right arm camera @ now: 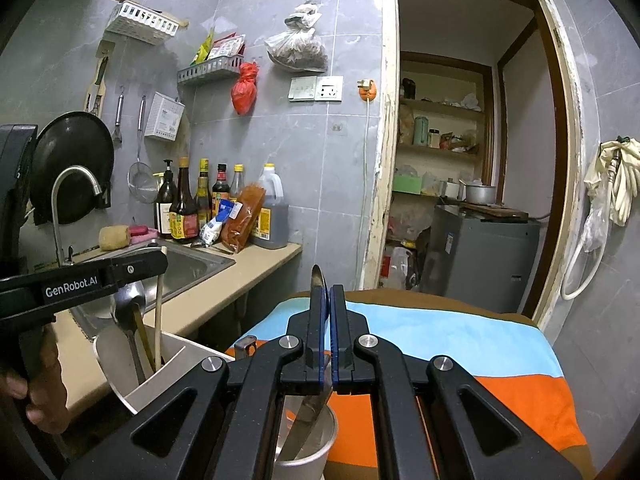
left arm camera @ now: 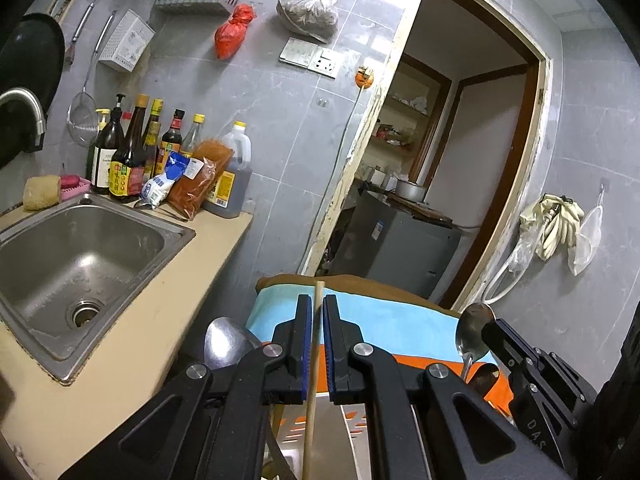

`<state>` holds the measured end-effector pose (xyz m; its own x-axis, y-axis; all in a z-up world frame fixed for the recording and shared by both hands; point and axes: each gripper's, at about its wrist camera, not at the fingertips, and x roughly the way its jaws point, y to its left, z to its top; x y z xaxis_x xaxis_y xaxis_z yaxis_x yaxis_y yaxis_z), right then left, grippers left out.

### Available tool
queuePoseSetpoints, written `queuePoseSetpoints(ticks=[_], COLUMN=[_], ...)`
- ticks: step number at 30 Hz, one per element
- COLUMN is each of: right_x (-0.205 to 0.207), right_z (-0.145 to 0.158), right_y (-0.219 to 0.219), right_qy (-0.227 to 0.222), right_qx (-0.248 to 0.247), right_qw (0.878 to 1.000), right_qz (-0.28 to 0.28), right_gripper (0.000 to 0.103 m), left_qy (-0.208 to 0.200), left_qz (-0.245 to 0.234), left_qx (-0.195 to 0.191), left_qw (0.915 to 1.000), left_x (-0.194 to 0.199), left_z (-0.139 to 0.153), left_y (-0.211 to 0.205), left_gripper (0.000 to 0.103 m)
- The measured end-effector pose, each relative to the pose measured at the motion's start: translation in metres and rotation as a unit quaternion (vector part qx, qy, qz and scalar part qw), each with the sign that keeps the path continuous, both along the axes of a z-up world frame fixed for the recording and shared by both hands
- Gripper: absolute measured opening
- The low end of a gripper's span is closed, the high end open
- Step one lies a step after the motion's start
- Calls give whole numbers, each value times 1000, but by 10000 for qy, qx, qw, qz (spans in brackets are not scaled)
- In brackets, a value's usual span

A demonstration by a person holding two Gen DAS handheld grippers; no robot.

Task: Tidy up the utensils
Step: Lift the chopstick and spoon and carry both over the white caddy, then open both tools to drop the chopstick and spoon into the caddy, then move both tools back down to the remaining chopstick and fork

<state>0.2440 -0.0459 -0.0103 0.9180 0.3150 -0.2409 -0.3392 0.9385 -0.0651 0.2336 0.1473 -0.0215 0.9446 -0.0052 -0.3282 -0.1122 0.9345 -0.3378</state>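
Your left tongs [left arm camera: 317,312] are clamped on a wooden chopstick [left arm camera: 313,364], which stands nearly upright with its lower end down in the white holder [right arm camera: 160,376] beside the sink [left arm camera: 56,240]. Your right tongs [right arm camera: 330,300] are clamped on a metal spoon [left arm camera: 474,332], bowl end up, its handle reaching down into the steel cup [right arm camera: 308,452] on the striped cloth [right arm camera: 460,344].

The holder already carries a ladle [right arm camera: 130,304] and other sticks, so if you let the chopstick go while it leans, it could catch on them and tip over the rim onto the counter [left arm camera: 132,344]. The spoon is top-heavy in a light cup; release it off-centre and the cup may topple on the soft cloth. I cannot quite tell whether the handle touches the cup's bottom yet, so lower it before you let go. The two tools sit near each other, so watch for a knock.
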Motion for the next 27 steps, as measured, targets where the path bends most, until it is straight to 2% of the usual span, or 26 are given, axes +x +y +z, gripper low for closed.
queuePoseSetpoints(ticks=[10,13,17,20,22,24,25,27], right_x=[-7,-10,-15,-21,-25,-31,-34,-38], right_z=[17,25,37,48,54,61,64,71], right_y=[-16,-22,-37,-50,-60,-75,-84,-99], right_qy=[5,39,19,-34,-58,-106,-132,-179], right_qx=[148,173,368,428,471,561,599,632], right_qw=[9999,9998,9993,9989,9986,9979,9975,9968], right_qz=[-66,-55,-111,-176,-228,-308,-360,-458], right_gripper=[3,5,36,37,45,58,61,74], left_qy=[63,100,66,-20,-66,-130,-182,-256], left_qz=[-89,-120,-117,-105,-107,-136,-163,-174], left_qx=[73,56,-25,4,59,140,210,330], left_qw=[9999,9999,9999,9999,9999,9997,9995,9990], left_x=[-3,-6,-14,-20,-23,-26,-29,-31], left_z=[16,24,36,47,54,62,67,74], left_y=[-7,-11,-15,-21,-26,-34,-41,-53], left_gripper=[7,15,38,49,56,68,72,88])
